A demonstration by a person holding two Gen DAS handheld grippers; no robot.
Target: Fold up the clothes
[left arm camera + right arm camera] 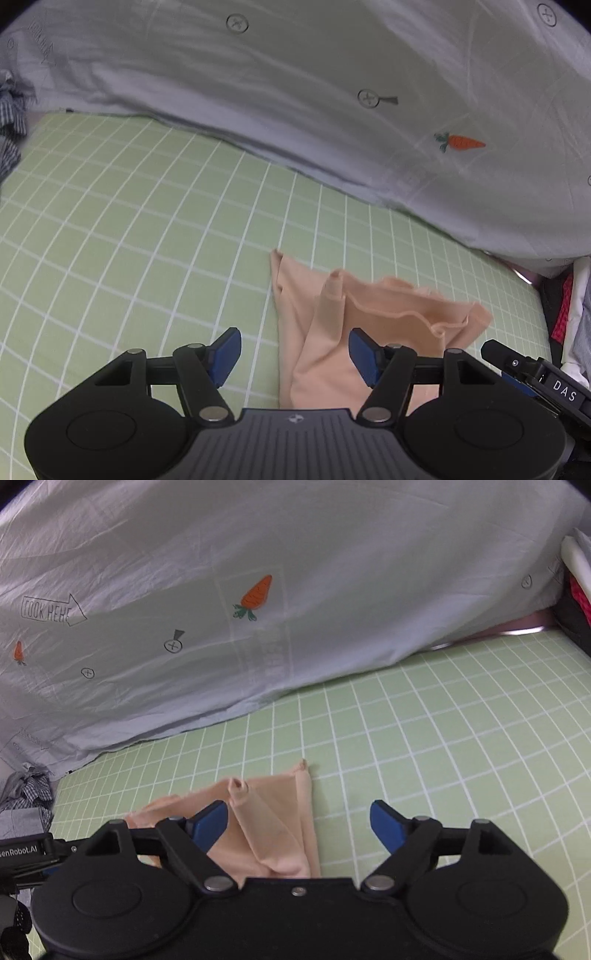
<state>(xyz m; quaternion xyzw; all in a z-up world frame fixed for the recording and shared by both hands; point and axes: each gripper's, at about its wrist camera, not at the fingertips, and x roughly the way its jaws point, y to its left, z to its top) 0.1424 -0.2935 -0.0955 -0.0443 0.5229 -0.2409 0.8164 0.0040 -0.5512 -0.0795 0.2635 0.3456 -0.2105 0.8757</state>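
Lying crumpled on a green checked bed sheet (129,229), a peach garment (369,325) sits partly folded, one narrow tube of fabric standing up from its middle. No containers show in either view. At the far left, a heap of dark checked clothing (11,122) rests at the sheet's edge. The left hand-held gripper (295,354) hovers low with its blue pads spread wide, holding nothing; its right pad is over the garment's left part, its left pad over bare sheet. The right hand-held gripper (297,827) is likewise spread wide and empty, its left pad above the garment and its right pad above bare sheet. Behind everything, a pale blue quilt (295,572) printed with carrots bulges along the whole back edge, its hem resting on the sheet. Open sheet stretches left of the garment in the left wrist view and right of it in the right wrist view. At the far right, red and white fabrics (569,306) crowd the bed's edge.
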